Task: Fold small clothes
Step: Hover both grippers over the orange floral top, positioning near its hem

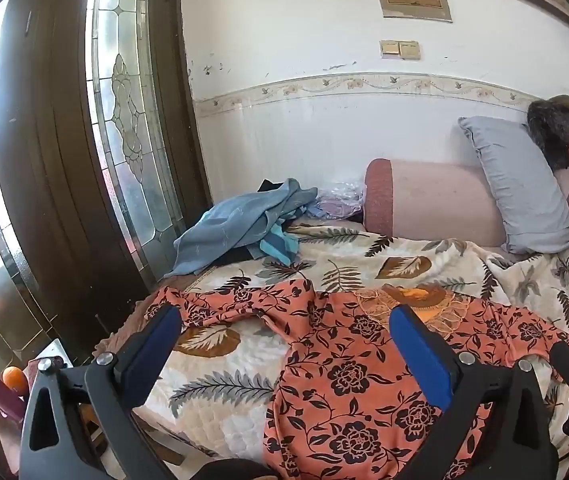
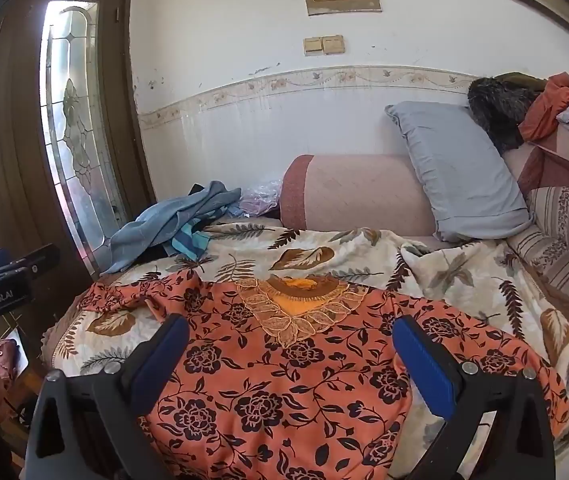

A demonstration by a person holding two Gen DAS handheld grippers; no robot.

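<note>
An orange floral-print top [image 2: 284, 384] with a lace-embroidered neckline lies spread face-up on a cream quilted bedspread [image 2: 324, 256] patterned with brown leaves — one sleeve crumpled toward the dark wooden door [image 1: 56, 160]. The left gripper [image 1: 284, 328] and right gripper [image 2: 290, 334] hang above it, blue ribbed pads spread wide, holding nothing. A rumpled blue cloth [image 1: 240, 224] lies near a pink bolster [image 1: 428, 200].

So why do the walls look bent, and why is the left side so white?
Left wrist view: the fisheye lens curves the wall border, and daylight beside the glass door blows out. Right wrist view: same bending, black corners, sharp floral dress.
</note>
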